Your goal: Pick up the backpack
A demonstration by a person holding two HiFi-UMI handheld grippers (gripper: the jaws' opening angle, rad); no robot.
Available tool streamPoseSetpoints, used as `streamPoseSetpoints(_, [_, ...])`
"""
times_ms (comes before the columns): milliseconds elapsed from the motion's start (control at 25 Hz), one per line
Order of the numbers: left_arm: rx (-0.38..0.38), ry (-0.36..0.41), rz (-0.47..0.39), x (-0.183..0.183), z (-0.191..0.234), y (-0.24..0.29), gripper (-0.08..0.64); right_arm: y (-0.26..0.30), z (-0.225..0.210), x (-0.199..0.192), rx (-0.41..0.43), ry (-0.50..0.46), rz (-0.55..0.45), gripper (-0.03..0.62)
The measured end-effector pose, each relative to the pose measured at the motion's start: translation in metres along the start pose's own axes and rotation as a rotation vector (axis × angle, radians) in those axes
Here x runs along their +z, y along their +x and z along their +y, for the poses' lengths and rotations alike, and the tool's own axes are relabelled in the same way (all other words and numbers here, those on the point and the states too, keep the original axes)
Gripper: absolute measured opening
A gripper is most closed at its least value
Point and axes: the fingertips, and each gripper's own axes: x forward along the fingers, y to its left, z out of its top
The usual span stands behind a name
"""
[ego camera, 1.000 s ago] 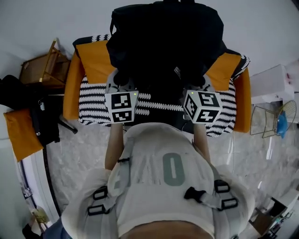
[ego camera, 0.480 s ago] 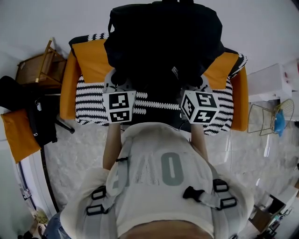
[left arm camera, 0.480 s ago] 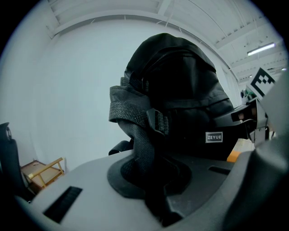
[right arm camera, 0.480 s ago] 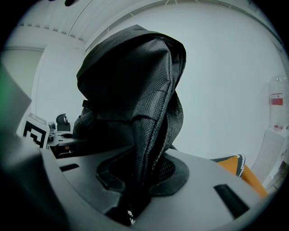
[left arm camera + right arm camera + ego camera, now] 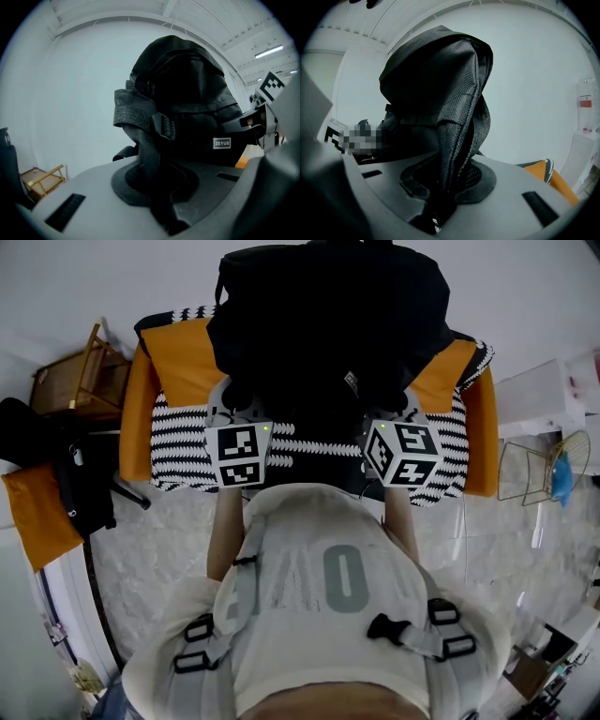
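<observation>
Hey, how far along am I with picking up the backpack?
Done: both grips are made. The left gripper is shut on a webbing strap of the black backpack, and the right gripper is shut on a padded strap. In hand: the backpack stands upright over the orange striped seat. Left: I cannot tell if it is off the seat, so lift it clear.

An orange couch [image 5: 178,362] under a black-and-white zigzag throw [image 5: 183,451] stands on a marbled floor [image 5: 159,540] against a pale wall [image 5: 84,277]. To its left are a wooden frame [image 5: 80,381] and a dark bundle [image 5: 56,456] overlapping an orange cushion [image 5: 37,512]. To its right are a white cabinet [image 5: 534,404] and a wire basket [image 5: 534,474] with something blue [image 5: 562,486] showing through.
</observation>
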Motion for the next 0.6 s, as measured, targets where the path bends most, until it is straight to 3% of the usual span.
streamPoseSetpoints(600, [-0.014, 0.002, 0.010, -0.0026, -0.0025, -0.0007, 0.032, -0.0027, -0.0009, -0.0048, -0.007, 0.014, 0.011, 0.086])
